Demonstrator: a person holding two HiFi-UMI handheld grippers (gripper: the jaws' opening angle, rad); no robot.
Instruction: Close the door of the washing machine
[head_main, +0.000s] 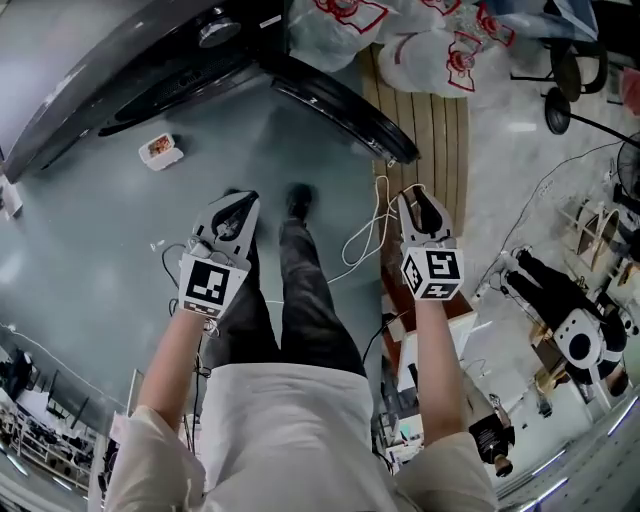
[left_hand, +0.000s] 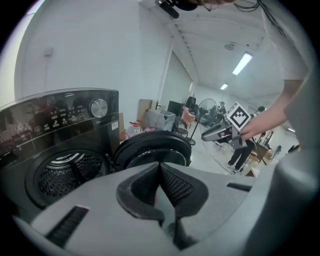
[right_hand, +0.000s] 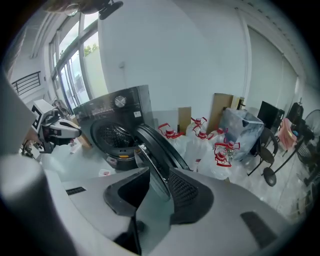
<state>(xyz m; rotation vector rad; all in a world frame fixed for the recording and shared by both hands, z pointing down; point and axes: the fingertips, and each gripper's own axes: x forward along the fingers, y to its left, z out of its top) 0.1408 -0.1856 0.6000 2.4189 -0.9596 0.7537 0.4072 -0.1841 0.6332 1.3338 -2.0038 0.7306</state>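
Observation:
The black front-loading washing machine stands at the top left of the head view. Its round door hangs open, swung out to the right. Both grippers hover over the floor short of the machine, touching nothing. My left gripper has its pads together and holds nothing; its own view looks over them at the drum and the door. My right gripper is near the door's free end. Its jaws stand apart with nothing between them, and the door's edge shows beyond the gap.
A small white box lies on the floor by the machine. A white cable trails over the floor beside a wooden pallet. Water jugs with red handles crowd behind the door. The person's legs stand between the grippers.

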